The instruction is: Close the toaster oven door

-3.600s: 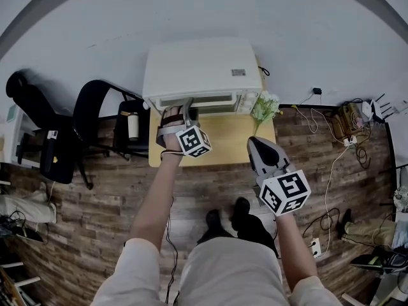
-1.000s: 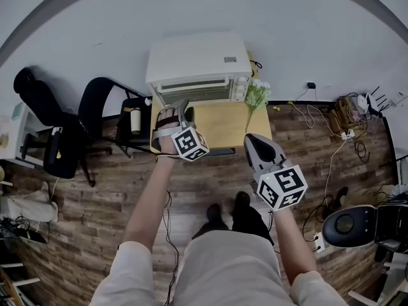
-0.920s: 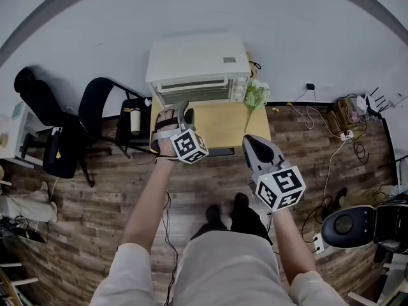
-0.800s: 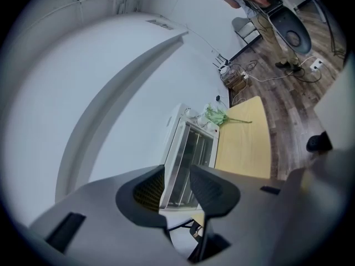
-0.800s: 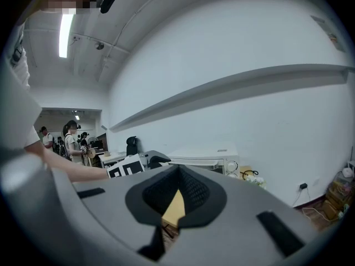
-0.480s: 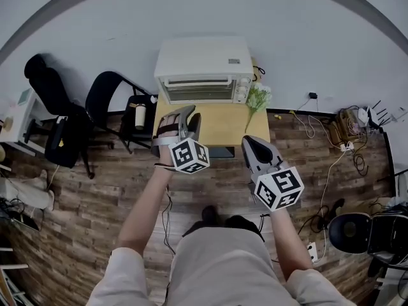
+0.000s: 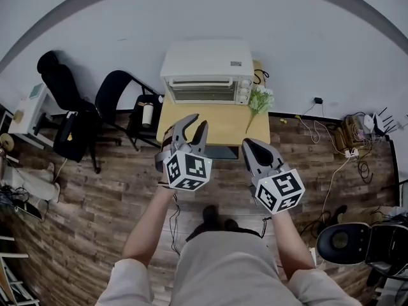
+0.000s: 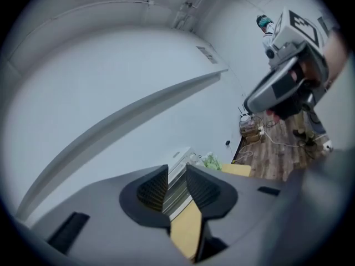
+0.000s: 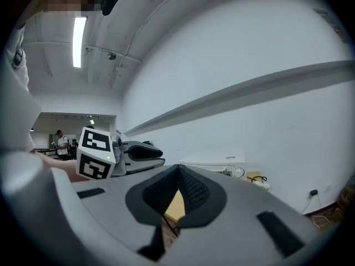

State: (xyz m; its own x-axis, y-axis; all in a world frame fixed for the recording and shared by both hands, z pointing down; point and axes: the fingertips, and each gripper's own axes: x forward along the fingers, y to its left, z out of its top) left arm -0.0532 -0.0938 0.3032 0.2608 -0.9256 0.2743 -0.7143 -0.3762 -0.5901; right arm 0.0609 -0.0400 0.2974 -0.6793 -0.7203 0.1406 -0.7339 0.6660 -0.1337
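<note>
The white toaster oven (image 7: 207, 72) stands at the back of a small yellow table (image 7: 217, 127), its door up against its front. My left gripper (image 7: 191, 125) hangs over the table's near edge, well short of the oven. Its jaws are closing, a gap still shows between the pads, and nothing is in it. In the left gripper view the oven (image 8: 181, 158) shows small, beyond the left gripper (image 8: 176, 173). My right gripper (image 7: 250, 146) is held near the table's front right corner, jaws together and empty. Beyond the right gripper (image 9: 178, 169), the oven (image 9: 213, 162) sits far off.
A bunch of flowers (image 7: 259, 100) stands on the table right of the oven. Two black chairs (image 7: 124, 94) (image 7: 60, 104) sit to the left, one carrying a bottle (image 7: 147, 115). Cables and plugs (image 7: 347, 129) lie on the wood floor at right. A white wall backs the oven.
My left gripper has drawn back from the oven's front toward my body, and its jaws stand narrower. The person has stepped back from the table. The right gripper has hardly moved.
</note>
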